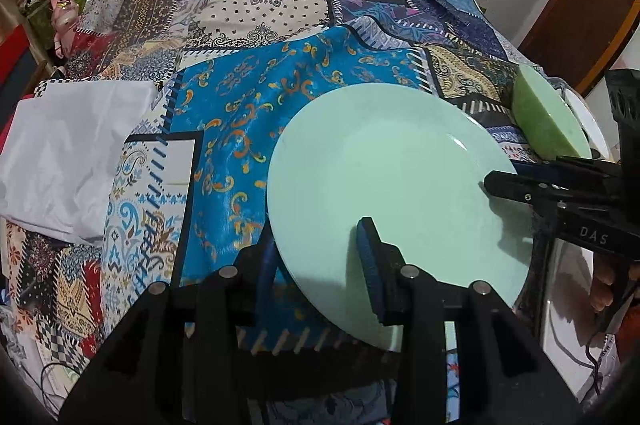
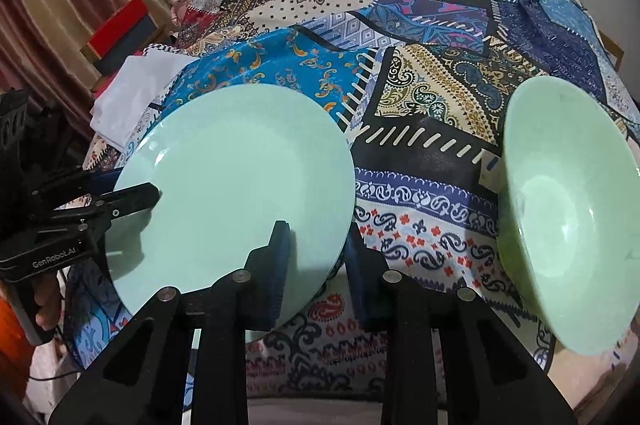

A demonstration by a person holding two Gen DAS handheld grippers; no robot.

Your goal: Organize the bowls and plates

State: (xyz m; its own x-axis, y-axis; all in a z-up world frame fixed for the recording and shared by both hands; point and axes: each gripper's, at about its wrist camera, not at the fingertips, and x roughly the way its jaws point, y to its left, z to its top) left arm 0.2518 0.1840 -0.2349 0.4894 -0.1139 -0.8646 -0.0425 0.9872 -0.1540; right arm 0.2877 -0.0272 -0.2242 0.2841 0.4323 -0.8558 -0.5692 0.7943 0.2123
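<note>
The mint green plate (image 1: 384, 181) was up off the patchwork cloth (image 1: 248, 113), tilted, with both grippers on its rim. The left gripper (image 1: 320, 257) had its fingers straddling the near-left edge, one pad on top and one underneath, so it was clamped on the plate. The right gripper (image 2: 316, 257) did the same on the opposite edge, closed over the rim. Just to the right sat a green bowl (image 2: 568, 221), tipped up on its side on the cloth, apart from the plate. Further left, a white sheet (image 1: 68, 149) lay on the cloth.
</note>
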